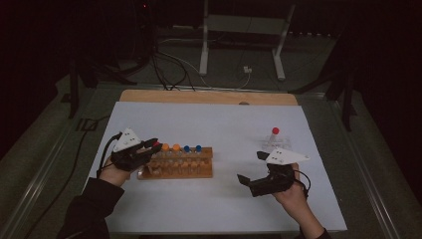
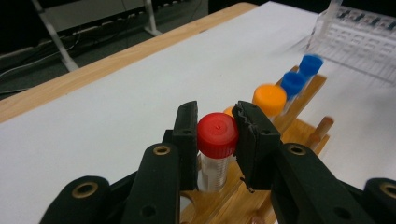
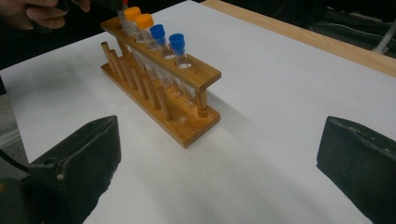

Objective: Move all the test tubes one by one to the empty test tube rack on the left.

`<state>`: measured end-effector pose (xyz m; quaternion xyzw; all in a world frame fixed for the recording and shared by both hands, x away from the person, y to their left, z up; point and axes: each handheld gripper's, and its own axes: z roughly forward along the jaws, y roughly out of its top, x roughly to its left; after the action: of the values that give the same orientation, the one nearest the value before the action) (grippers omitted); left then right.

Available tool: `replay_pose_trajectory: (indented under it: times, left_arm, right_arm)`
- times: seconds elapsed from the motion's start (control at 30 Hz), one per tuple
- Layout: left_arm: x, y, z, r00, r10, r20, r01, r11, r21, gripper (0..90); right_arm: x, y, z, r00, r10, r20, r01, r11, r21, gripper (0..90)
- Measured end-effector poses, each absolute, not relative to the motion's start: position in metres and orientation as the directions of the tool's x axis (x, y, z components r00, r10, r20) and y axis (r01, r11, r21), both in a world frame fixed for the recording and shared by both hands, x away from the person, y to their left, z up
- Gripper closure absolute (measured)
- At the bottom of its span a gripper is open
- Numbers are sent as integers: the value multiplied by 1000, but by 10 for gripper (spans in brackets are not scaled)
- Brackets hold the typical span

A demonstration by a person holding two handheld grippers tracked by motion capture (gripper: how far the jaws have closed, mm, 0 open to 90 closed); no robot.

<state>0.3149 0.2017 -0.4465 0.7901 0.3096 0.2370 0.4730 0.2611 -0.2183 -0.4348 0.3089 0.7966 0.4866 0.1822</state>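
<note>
Five capped tubes at the wooden rack: two orange, two blue, and one red-capped tube at the rack's left end, clamped at the cap by the left gripper. Fingers narrowed onto both sides of the cap, pads pressing it; tube body hanging clear below, over the rack's end hole, lower tip hidden behind the top rail.

Step judged: seating the red-capped tube in that end hole. To do it well: keep tube vertical, line the bottom up with the hole before lowering, descend slowly, avoid nudging the neighbouring orange cap just beside it, release only once the tube rests in the base.

Pose, left: hand at the rack's left end in the high view, gripper angled forward and down toward the rack, forearm entering from the bottom left.

Pose, right: right gripper low over the white tabletop, well apart from the rack, pointed toward it. Fingers spread wide, nothing between them. Clear plastic rack with one red-capped tube near it, farther back.
</note>
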Motion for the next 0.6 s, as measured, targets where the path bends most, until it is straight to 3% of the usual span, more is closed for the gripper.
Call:
replay_pose_trajectory:
  times: [0.43, 0.5, 0.6]
  left_arm:
    - [317, 205, -449, 724, 687, 64, 277, -373, 885, 704]
    - [315, 206, -447, 732, 679, 44, 282, -362, 889, 670]
    - [312, 209, -442, 730, 682, 32, 285, -346, 894, 537]
  right_arm:
    - [260, -219, -433, -747, 665, 11, 306, 329, 893, 0]
    - [260, -219, -433, -746, 666, 7, 302, 328, 895, 0]
    - [260, -220, -432, -748, 664, 3, 294, 328, 898, 0]
